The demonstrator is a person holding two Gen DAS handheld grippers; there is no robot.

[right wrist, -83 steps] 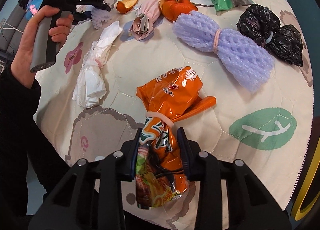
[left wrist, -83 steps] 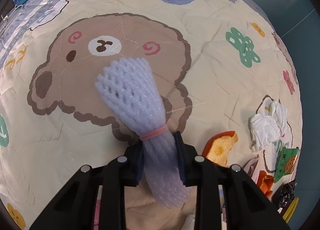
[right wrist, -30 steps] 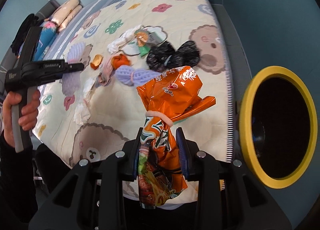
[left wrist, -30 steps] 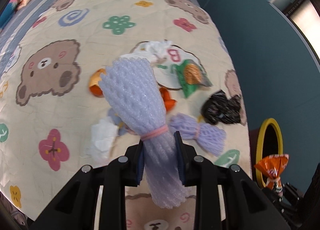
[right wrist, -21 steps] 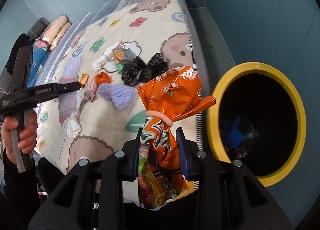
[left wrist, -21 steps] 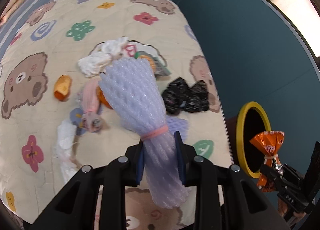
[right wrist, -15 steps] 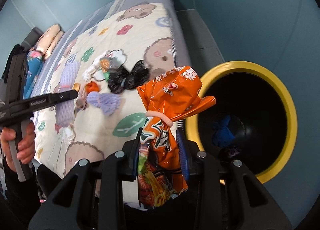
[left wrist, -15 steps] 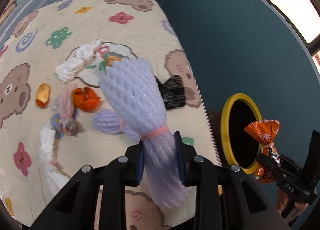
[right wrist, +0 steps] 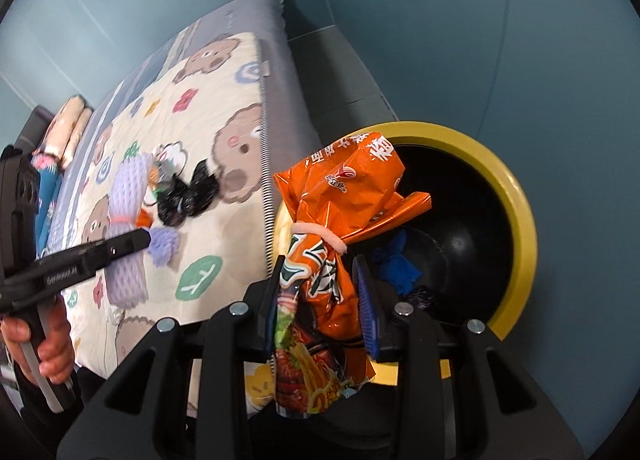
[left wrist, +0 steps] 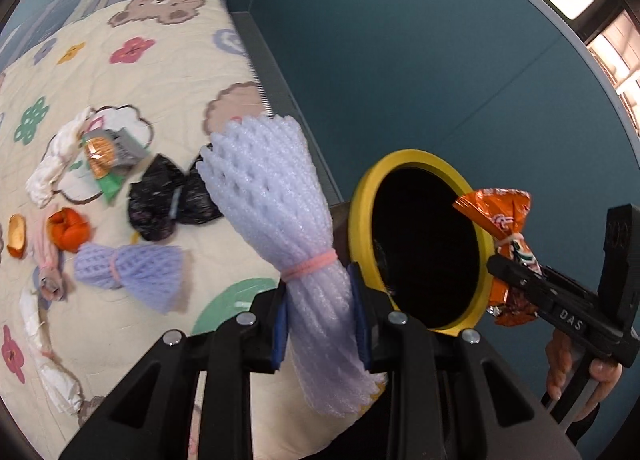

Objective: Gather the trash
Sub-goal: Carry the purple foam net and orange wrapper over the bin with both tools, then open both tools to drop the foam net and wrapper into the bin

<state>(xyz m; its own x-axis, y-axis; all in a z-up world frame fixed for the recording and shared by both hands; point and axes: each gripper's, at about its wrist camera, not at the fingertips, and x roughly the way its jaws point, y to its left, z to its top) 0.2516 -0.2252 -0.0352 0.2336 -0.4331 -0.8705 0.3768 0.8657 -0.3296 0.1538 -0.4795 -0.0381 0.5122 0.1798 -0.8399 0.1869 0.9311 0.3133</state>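
My left gripper is shut on a pale lilac foam net bundle tied with a pink band, held over the bed's edge, left of the yellow-rimmed bin. My right gripper is shut on an orange noodle wrapper tied with a band, held just in front of the bin's yellow rim. The same wrapper shows at the bin's right rim in the left wrist view. The bin holds blue trash.
On the bear-print quilt lie a second lilac foam net, a black bag, an orange peel, a green snack packet and white tissues. The blue wall stands behind the bin.
Both grippers swung right from the bed toward the bin. The bin now looms larger, and the orange wrapper sits at its mouth. Both grips held.
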